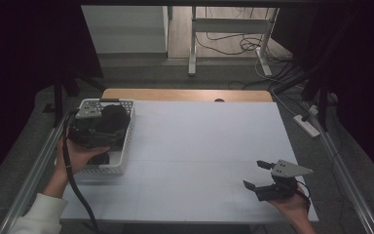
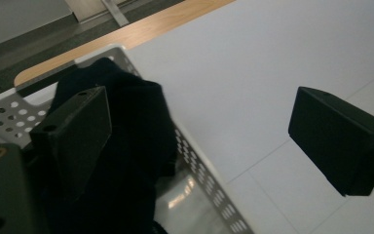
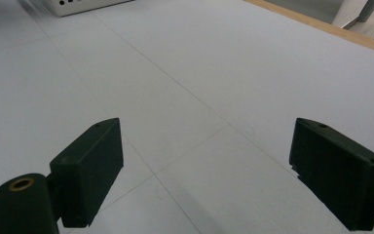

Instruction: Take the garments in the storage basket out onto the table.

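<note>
Left gripper [image 1: 108, 127]: black body, grey three-cornered plate on top drilled with small holes, thick black cable trailing toward the near edge of the table [image 1: 199, 161]. The left arm wears a white sleeve [image 1: 39, 217]. Right gripper [image 1: 256, 174]: black body, identical grey perforated plate, thin black cable. Both carry blocky matte-black jaws with small screw holes and a brass-coloured bushing beside one jaw.

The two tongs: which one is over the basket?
The left tongs, held open above the white basket with the black cloth; the right tongs hover over bare table.
</note>
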Motion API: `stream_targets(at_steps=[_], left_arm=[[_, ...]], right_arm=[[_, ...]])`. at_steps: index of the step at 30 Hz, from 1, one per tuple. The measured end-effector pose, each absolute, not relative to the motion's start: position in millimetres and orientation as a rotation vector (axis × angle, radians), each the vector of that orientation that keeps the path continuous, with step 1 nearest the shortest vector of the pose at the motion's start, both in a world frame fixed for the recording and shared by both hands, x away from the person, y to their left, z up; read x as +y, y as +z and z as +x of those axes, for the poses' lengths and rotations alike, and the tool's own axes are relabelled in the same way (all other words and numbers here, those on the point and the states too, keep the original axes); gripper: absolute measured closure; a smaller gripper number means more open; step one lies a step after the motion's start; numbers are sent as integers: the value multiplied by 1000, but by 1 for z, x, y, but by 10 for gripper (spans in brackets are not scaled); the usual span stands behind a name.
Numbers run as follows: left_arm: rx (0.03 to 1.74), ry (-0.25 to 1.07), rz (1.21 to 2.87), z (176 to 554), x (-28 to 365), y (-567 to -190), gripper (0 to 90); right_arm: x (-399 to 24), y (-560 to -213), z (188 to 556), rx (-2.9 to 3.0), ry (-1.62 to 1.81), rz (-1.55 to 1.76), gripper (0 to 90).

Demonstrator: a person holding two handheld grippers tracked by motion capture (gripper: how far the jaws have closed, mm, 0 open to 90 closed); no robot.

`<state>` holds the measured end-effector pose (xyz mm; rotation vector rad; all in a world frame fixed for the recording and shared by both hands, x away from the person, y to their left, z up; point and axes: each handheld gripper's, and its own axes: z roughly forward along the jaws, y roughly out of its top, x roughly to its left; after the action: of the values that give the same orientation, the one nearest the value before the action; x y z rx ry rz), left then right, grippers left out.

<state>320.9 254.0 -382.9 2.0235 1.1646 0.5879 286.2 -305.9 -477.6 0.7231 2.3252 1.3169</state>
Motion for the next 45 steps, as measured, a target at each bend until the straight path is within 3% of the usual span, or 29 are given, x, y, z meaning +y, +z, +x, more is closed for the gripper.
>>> stream_targets(at_steps=[45], left_arm=[[1441,545,2042,388,304,-412,88]], right_arm=[[-303,-480,286,2340,1295,714,121]])
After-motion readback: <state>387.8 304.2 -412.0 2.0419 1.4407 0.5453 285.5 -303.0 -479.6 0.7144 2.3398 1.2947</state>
